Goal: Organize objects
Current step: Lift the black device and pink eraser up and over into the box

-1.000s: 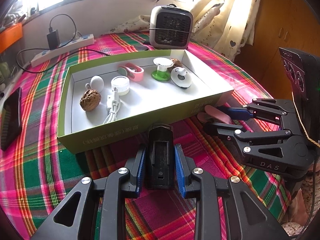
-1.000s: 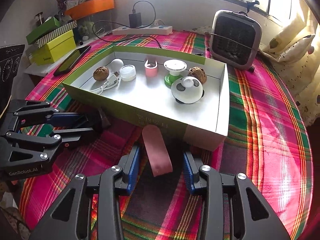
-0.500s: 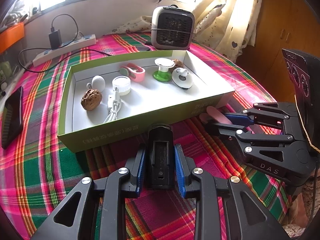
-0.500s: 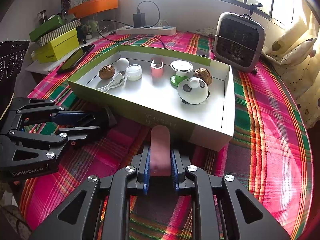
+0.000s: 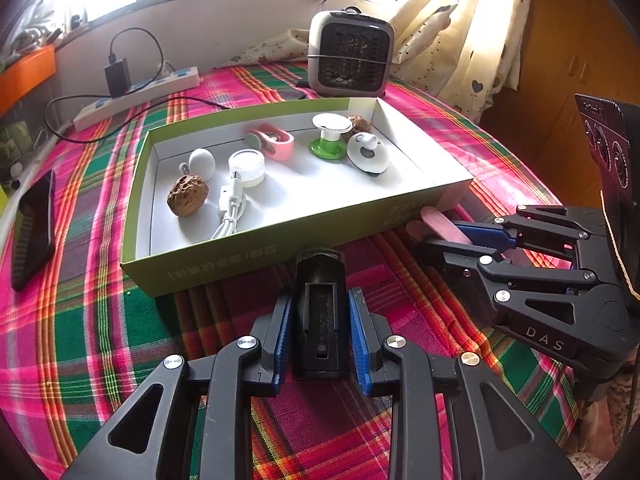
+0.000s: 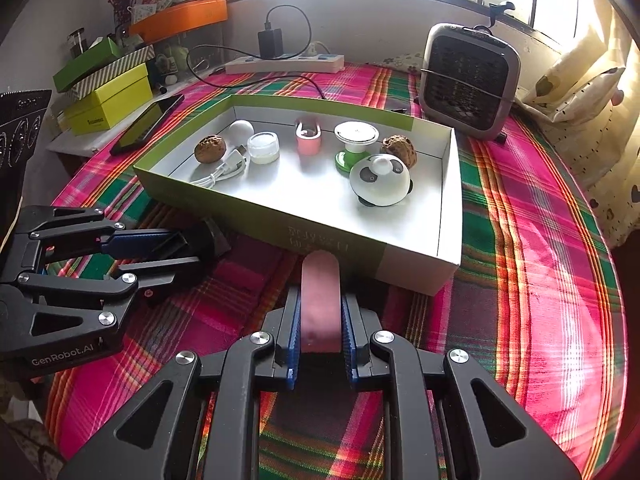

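My right gripper (image 6: 320, 312) is shut on a flat pink oblong piece (image 6: 320, 300), held just in front of the green box's near wall (image 6: 320, 236); from the left wrist view the same pink piece (image 5: 440, 220) sticks out of the right gripper (image 5: 452, 236). My left gripper (image 5: 320, 320) is shut on a black clip-like block (image 5: 320, 312) close to the box wall (image 5: 248, 264). Inside the box lie two walnuts (image 6: 210, 149), a white cable (image 6: 224, 170), a small jar (image 6: 263, 147), a pink clip (image 6: 308, 136), a green-and-white spool (image 6: 355, 140) and a panda-faced dome (image 6: 380, 180).
The box rests on a pink and green plaid cloth (image 6: 540, 248). A small grey heater (image 6: 468, 80) stands behind the box. A power strip (image 6: 284, 65) with a charger lies at the back, a dark phone (image 6: 148, 124) and green boxes (image 6: 108, 104) at the left.
The right gripper's jaws have closed onto the pink piece, which now points straight ahead instead of lying slanted between open fingers. The left gripper keeps its hold on the black block.
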A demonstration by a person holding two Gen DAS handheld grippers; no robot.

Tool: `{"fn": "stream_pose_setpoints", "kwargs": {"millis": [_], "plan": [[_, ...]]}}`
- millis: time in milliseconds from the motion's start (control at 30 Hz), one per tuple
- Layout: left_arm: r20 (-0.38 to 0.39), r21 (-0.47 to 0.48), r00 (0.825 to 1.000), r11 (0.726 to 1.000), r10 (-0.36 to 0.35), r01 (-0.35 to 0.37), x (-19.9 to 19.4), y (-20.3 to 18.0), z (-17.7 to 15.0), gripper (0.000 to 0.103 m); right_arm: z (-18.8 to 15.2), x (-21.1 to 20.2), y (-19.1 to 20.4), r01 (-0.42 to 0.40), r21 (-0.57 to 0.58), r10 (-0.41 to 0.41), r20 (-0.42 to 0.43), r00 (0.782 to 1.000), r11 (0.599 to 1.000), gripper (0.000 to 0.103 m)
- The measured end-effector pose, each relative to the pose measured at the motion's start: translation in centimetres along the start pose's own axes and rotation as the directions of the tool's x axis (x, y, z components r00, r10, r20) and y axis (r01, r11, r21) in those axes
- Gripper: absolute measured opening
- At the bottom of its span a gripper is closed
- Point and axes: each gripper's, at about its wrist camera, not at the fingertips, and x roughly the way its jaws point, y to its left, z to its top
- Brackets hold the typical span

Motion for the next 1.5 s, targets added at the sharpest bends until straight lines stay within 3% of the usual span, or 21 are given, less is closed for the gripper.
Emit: {"fn": "stream_pose_setpoints", "kwargs": {"millis": [700, 1500], "plan": [[0.074, -0.006, 0.997, 1.0, 0.031, -0.03, -3.2, -0.2, 1.1, 0.024, 1.2, -2.5, 0.5, -0.028, 0.04, 0.025, 0.075, 0.997, 0.999, 0.018], [0.092, -0.053, 0.995, 0.998, 0.032, -0.027, -1.9, 2.4, 5.3, 0.024, 5.6, -1.1, -0.8, -0.04, 0.053, 0.035, 0.095, 0.995, 0.998, 0.018]]}}
